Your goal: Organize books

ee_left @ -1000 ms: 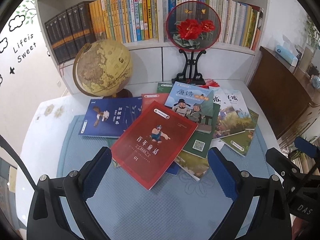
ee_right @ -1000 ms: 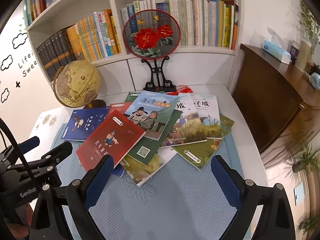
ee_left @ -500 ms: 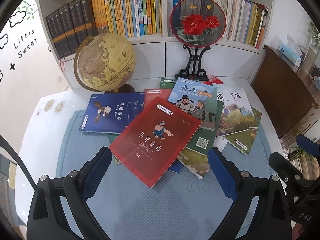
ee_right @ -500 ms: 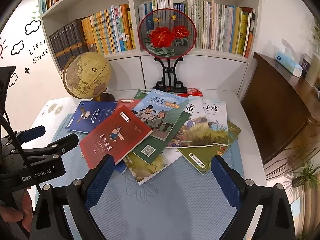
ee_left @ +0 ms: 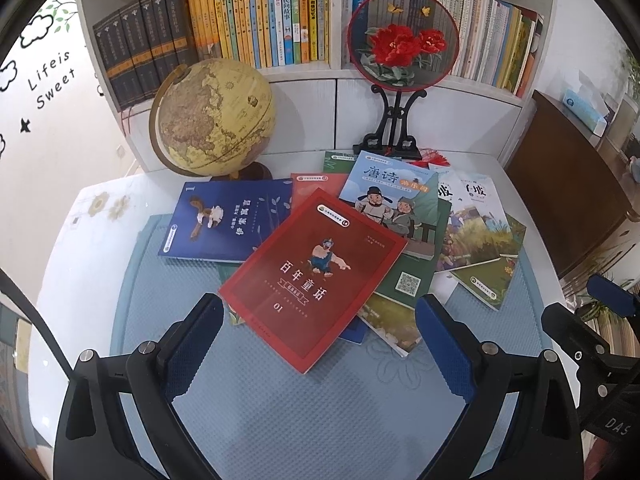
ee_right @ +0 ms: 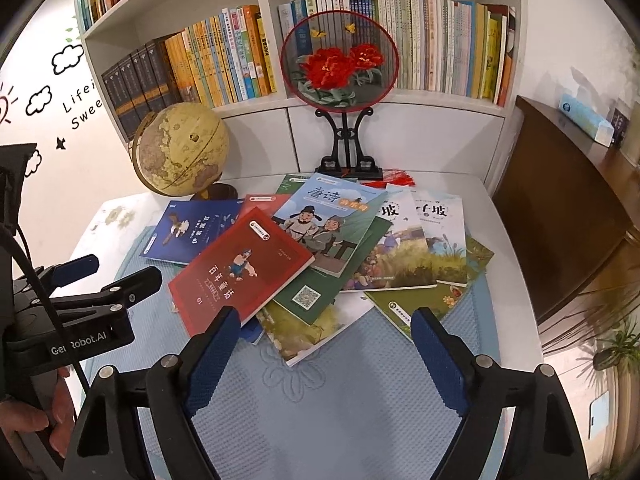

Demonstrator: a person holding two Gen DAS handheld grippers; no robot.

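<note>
The loose heap of thin paperback books (ee_left: 360, 248) lay mid-tabletop on the pale blue textured mat (ee_left: 320, 408). The left gripper (ee_left: 320, 344) hung released; the right gripper (ee_right: 324, 356) was closing on nothing. Pinching the glossy red paperback (ee_left: 316, 276) on top could drag its neighbours toward the tabletop's edge.

A tan globe (ee_left: 212, 116) stands at the back of the white worktop (ee_left: 92, 240), just left of a round embroidered fan (ee_left: 402, 40) with red flowers on a black stand. Right of the fan stands a dark wooden cabinet (ee_left: 560, 184) carrying a tissue box (ee_left: 584, 108). A blue mat (ee_left: 280, 400) covers the worktop in front of the globe.
</note>
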